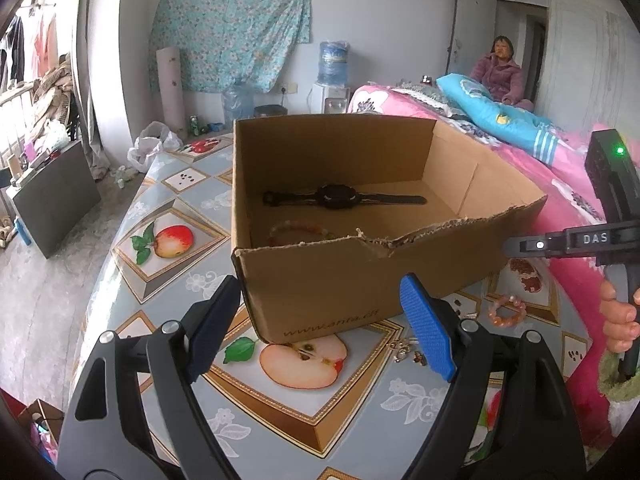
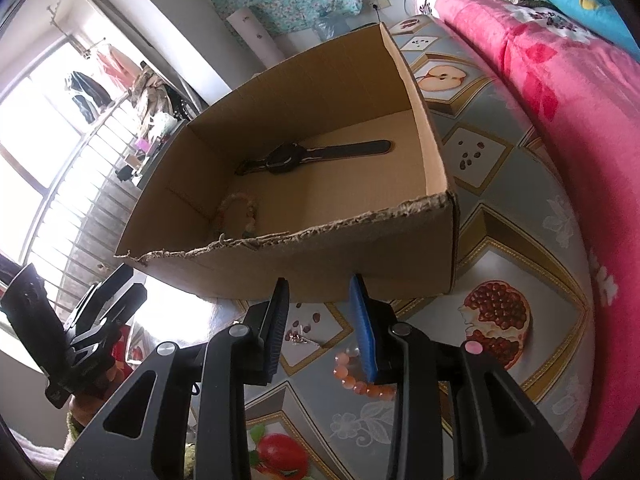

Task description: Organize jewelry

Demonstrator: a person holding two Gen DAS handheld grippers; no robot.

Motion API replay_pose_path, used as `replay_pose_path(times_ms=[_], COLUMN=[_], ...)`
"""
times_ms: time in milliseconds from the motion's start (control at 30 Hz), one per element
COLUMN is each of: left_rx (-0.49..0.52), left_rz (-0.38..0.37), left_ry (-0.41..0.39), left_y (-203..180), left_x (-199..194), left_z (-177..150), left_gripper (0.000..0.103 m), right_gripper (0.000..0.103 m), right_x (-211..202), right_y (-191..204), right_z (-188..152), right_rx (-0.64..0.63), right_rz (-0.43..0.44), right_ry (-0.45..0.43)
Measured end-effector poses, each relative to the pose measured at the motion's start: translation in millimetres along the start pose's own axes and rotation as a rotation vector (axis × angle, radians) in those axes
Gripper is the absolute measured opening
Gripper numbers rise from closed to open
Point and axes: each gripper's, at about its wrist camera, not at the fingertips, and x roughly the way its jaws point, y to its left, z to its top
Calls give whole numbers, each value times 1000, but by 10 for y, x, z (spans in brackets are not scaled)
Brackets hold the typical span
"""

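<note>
1. A cardboard box [image 1: 352, 216] stood open on the counter [image 1: 168, 280], which wore a cloth printed with apples and pomegranates.
2. Inside the box a black watch [image 1: 340, 198] lay flat across the far part of the floor, strap stretched out left and right.
3. A pale bead bracelet [image 1: 300, 232] lay in the box too, near the torn front wall and to the left.
4. Outside the box, on the counter to its near right, sat an orange bead bracelet [image 1: 506, 312].
5. A few small metal trinkets [image 1: 404, 350] lay on the cloth just in front of the box, between the orange bracelet and the printed half apple.
6. The left tongs [image 1: 316, 328] hovered in front of the box's near wall, spread wide with nothing between the pads.
7. The right tongs [image 2: 320, 320] hung over the counter before the box, jaws partly apart and gripping nothing; seen from the camera on the right tongs, the orange bracelet [image 2: 360, 376] lay below and partly behind the blue pad, and I could not tell whether it touched.
8. A hand [image 1: 620, 324] with a fuzzy green cuff gripped the handle of the right tool at the far right.
9. A bed with a pink quilt [image 1: 560, 184] ran along the right side of the counter, and a person in a purple robe [image 1: 500, 72] sat at its far end.
</note>
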Motion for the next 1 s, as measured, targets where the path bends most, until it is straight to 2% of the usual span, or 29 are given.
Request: replay_pose_path(times_ms=[100,400,633,1000], left_rx=[-19,-40,-59,-15], left_rz=[3,23,29,12], left_ry=[-2,-37,-78,36], left_y=[45,141,244,163], left_x=[12,39,-212,-231], left_z=[34,138,70,-362], left_gripper=[77,77,77,79], right_gripper=[32,41,42,42], right_x=[23,29,-92,-118], right_y=[19,-6,33,361], right_z=[1,29,-113,-597], right_rx=[-2,24,6,-156], right_rz=[-2,5,21,30], right_ry=[0,-29,-69,-24])
